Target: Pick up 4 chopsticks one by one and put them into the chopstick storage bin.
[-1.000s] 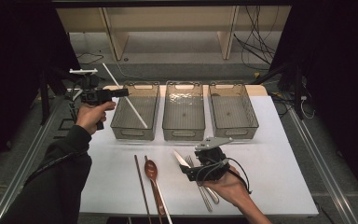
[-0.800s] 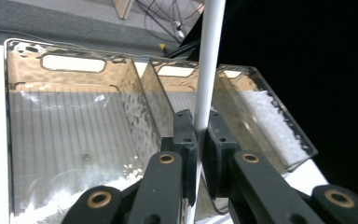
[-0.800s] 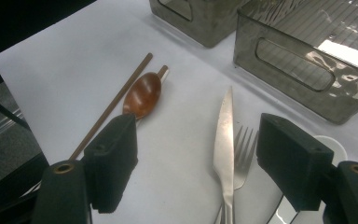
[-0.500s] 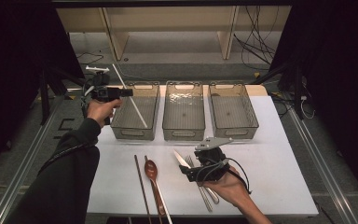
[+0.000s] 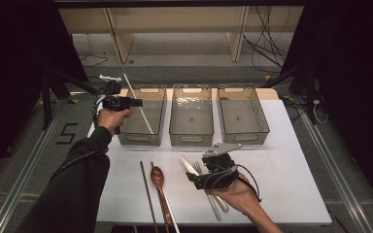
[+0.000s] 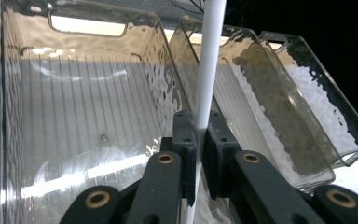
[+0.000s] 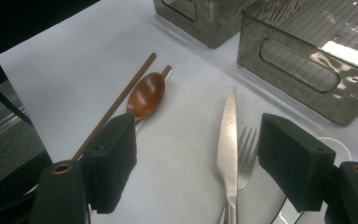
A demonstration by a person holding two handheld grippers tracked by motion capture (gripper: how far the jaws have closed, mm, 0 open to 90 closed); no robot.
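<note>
My left gripper [image 5: 135,102] hovers at the left rim of the leftmost clear bin [image 5: 138,139], shut on a white chopstick [image 5: 143,116] that slants across the bin. In the left gripper view the white chopstick [image 6: 209,70] rises from between the closed jaws of the left gripper [image 6: 198,137], over the bin's ribbed floor [image 6: 74,116]. My right gripper [image 5: 199,171] rests low on the white table near the front, open. In the right gripper view a knife [image 7: 227,140] and a fork [image 7: 246,154] lie between the spread jaws of the right gripper [image 7: 205,158], untouched.
The middle bin [image 5: 191,141] and the right bin [image 5: 245,138] stand beside the left one. A brown chopstick [image 5: 148,194], a wooden spoon [image 5: 158,177] and a second white chopstick [image 5: 173,219] lie at the table's front left. Cables trail at the back right.
My left hand has carried the white chopstick rightward and down, from left of the table to the left bin's rim. The right gripper has stayed put.
</note>
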